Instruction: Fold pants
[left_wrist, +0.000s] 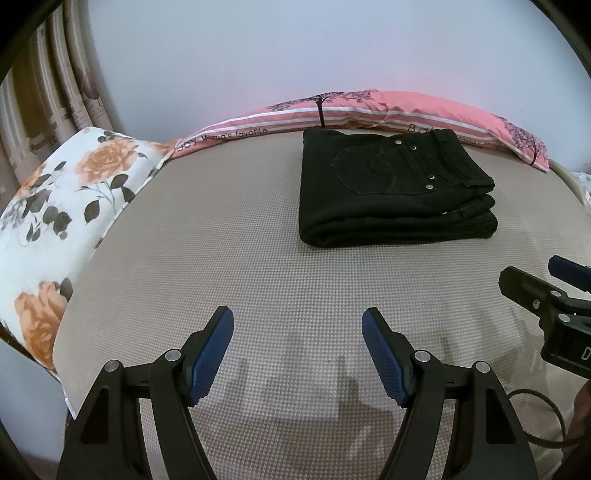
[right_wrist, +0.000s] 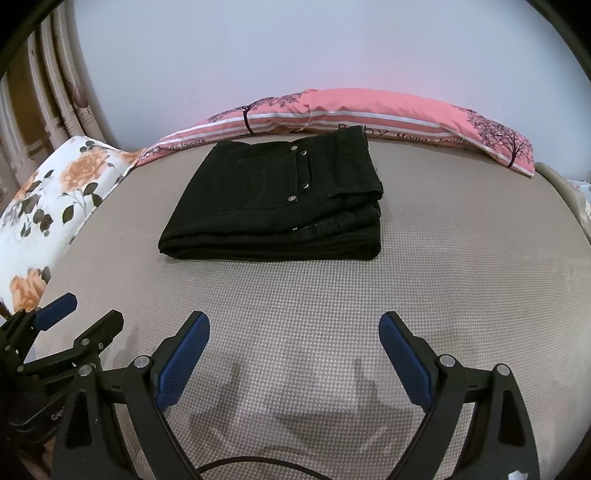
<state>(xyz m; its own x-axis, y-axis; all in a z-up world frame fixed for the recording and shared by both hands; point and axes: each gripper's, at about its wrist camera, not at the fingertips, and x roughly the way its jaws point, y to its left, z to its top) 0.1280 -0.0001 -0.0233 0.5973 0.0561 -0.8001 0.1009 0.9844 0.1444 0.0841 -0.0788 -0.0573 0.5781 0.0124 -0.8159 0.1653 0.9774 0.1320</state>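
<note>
**Pants folded, both tools empty**

Black denim pants (right_wrist: 273, 206) sit folded in a compact stack on the beige woven bed surface (right_wrist: 461, 258), back pocket up, far edge near the long pink striped pillow (right_wrist: 369, 107). White floral pillow (left_wrist: 59, 206) lies at the left. Left tool (left_wrist: 297, 321) has its jaws apart, nothing between them. Right tool (right_wrist: 294, 325) gapes wider, also empty. Both hang above bare bed, well short of the pants.

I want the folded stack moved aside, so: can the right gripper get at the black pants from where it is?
Probably yes. The right gripper is open and empty, and only bare mattress lies between its fingers and the near edge of the black pants. The left gripper sits off to the side.
</note>
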